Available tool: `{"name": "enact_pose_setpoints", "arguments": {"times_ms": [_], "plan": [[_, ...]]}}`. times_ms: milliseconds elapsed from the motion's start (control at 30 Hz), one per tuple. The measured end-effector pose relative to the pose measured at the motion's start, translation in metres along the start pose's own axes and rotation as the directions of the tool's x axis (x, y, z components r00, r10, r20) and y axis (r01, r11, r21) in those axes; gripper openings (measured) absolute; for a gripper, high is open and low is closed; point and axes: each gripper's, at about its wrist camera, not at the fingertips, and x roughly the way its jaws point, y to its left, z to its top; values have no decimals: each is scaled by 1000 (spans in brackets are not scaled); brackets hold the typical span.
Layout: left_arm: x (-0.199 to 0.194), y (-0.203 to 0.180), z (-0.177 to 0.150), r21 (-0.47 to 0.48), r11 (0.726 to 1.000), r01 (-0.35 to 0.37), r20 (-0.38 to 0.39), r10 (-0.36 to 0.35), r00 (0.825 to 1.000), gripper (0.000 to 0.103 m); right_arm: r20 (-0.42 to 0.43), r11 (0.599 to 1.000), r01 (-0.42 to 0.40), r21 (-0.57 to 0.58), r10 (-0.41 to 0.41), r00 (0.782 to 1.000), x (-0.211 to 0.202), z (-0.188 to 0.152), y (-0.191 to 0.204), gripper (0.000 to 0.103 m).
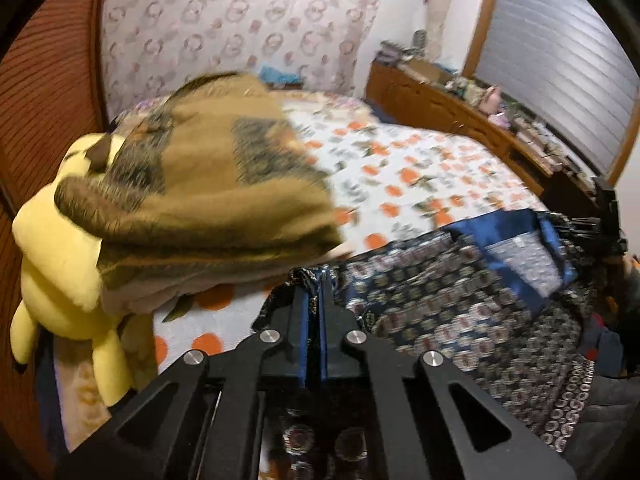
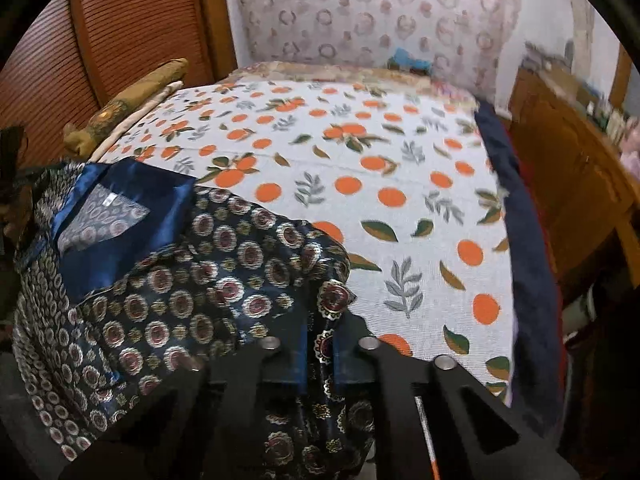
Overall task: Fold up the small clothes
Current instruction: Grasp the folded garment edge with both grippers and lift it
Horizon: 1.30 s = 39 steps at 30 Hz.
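Both tongs are pinched tight on the navy patterned shirt (image 2: 192,280): left gripper (image 1: 318,280) and right gripper (image 2: 322,316) each hold an edge at the orange-print bedspread's (image 2: 360,160) near side. Slippery satin could slide out mid-fold, honestly.

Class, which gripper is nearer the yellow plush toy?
Left. The left gripper grips the patterned garment beside the yellow plush toy; the right gripper grips it farther away.
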Motion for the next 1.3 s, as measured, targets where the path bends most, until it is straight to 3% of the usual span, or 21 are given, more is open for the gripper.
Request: {"name": "enact_pose_setpoints", "arguments": {"times_ms": [167, 367, 500, 700, 900, 1033, 1200, 1300], "plan": [[-39, -17, 17, 14, 999, 32, 115, -33, 993, 4, 142, 1000, 22, 13, -23, 990, -41, 5, 7, 6], [-89, -39, 45, 54, 998, 26, 271, -40, 962, 4, 288, 999, 46, -6, -43, 957, -110, 22, 12, 5], [-113, -45, 58, 57, 998, 12, 361, -32, 932, 4, 363, 997, 66, -27, -52, 930, -149, 36, 17, 5], [-142, -37, 85, 5, 1000, 25, 498, -24, 867, 4, 466, 991, 126, -42, -92, 880, -198, 59, 22, 5], [-147, -32, 123, -9, 1000, -15, 543, 18, 839, 4, 551, 986, 164, -36, -117, 826, -229, 89, 21, 5], [-133, -26, 147, -21, 997, -72, 545, 72, 836, 4, 574, 985, 172, -3, -139, 807, -222, 111, 13, 5], [-75, -2, 176, -51, 989, -139, 467, 147, 872, 4, 491, 981, 189, 52, -190, 850, -157, 147, 0, 5], [-37, 8, 184, -73, 979, -191, 406, 204, 891, 5, 415, 979, 189, 77, -204, 887, -106, 173, 2, 6]]}}
